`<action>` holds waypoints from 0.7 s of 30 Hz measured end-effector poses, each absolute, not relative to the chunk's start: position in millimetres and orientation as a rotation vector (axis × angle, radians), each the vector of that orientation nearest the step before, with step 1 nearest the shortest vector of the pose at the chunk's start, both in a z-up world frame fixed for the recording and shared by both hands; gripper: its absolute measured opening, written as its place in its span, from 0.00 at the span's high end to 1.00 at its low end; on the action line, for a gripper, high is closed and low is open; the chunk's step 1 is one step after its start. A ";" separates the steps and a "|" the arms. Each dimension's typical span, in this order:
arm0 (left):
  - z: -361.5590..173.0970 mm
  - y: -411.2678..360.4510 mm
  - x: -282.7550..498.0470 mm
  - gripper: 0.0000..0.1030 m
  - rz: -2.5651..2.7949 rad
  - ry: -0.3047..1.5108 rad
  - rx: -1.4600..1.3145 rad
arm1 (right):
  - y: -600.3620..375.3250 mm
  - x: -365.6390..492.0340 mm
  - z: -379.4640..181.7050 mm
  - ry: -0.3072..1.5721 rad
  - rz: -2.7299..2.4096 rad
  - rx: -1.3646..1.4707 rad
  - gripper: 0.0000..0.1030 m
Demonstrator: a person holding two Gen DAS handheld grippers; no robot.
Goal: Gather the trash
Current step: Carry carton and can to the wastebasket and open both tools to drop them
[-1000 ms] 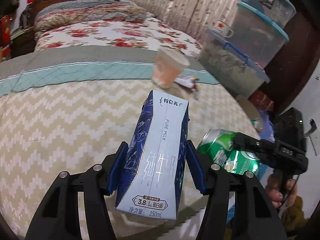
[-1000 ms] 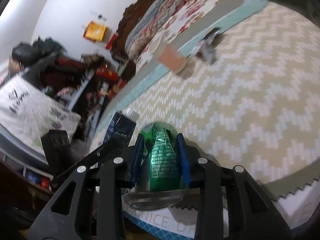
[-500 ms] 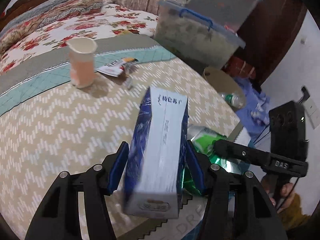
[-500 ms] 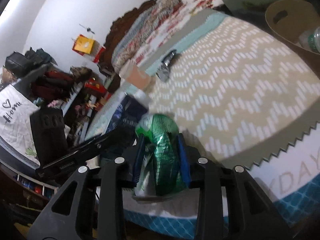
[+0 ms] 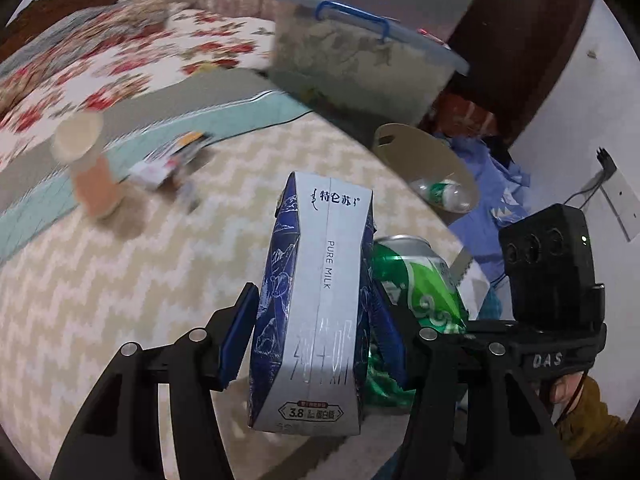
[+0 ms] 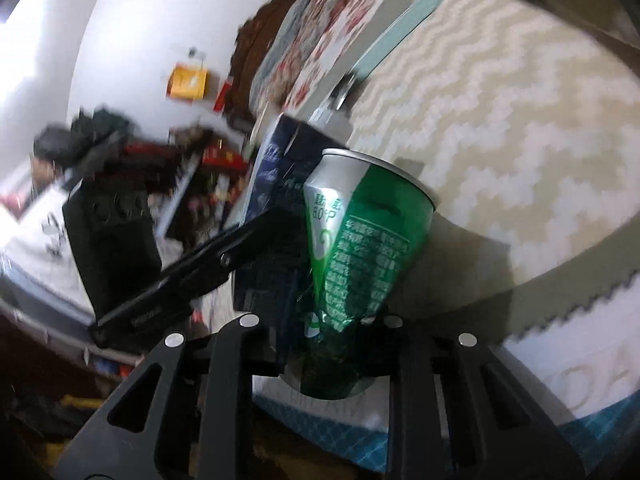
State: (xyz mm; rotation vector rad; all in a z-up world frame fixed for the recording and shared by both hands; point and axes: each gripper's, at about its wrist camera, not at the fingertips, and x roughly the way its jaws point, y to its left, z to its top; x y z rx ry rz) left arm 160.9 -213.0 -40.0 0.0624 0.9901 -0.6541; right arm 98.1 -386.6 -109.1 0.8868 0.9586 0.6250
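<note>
My left gripper (image 5: 312, 332) is shut on a blue-and-white milk carton (image 5: 316, 304), held upright above the bed. My right gripper (image 6: 332, 320) is shut on a crushed green can (image 6: 360, 240). The can also shows in the left wrist view (image 5: 416, 276), just right of the carton. The carton shows in the right wrist view (image 6: 280, 168), just left of the can. A beige waste bin (image 5: 420, 148) stands beside the bed with a plastic bottle (image 5: 440, 194) inside. A paper cup (image 5: 86, 164) and a snack wrapper (image 5: 168, 160) remain on the bed.
The bed has a zigzag-patterned cover (image 5: 120, 280) and a floral quilt (image 5: 120, 72) behind. Stacked clear storage boxes (image 5: 360, 52) stand right of the bed. Blue cloth (image 5: 492, 184) lies on the floor by the bin. Cluttered shelves (image 6: 200, 168) fill the room's far side.
Both grippers have swung right toward the bed's edge with carton and can held. The waste bin has come into the left wrist view, and the cup has slid left.
</note>
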 end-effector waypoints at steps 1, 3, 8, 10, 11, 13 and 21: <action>-40.1 -223.7 165.8 0.49 -0.668 0.992 0.074 | -397.5 98.3 -108.6 0.936 0.598 0.908 0.75; -39.5 -243.7 178.8 0.49 -0.695 1.001 0.074 | -414.3 98.5 -106.5 0.900 0.560 0.926 0.75; -30.3 -299.3 216.6 0.49 -0.786 1.009 0.043 | -473.2 101.0 -89.5 0.782 0.408 0.918 0.75; -27.6 -325.0 230.2 0.49 -0.828 1.013 0.037 | -494.1 104.4 -81.3 0.747 0.340 0.886 0.75; -26.8 -337.7 236.0 0.49 -0.848 1.016 0.035 | -507.6 106.5 -75.9 0.725 0.292 0.865 0.75; -27.7 -368.1 250.0 0.49 -0.887 1.027 0.036 | -528.7 110.6 -68.5 0.695 0.234 0.846 0.75; -52.9 -452.7 289.6 0.20 -0.891 1.089 0.068 | -608.1 137.0 -78.5 0.647 0.010 0.886 0.50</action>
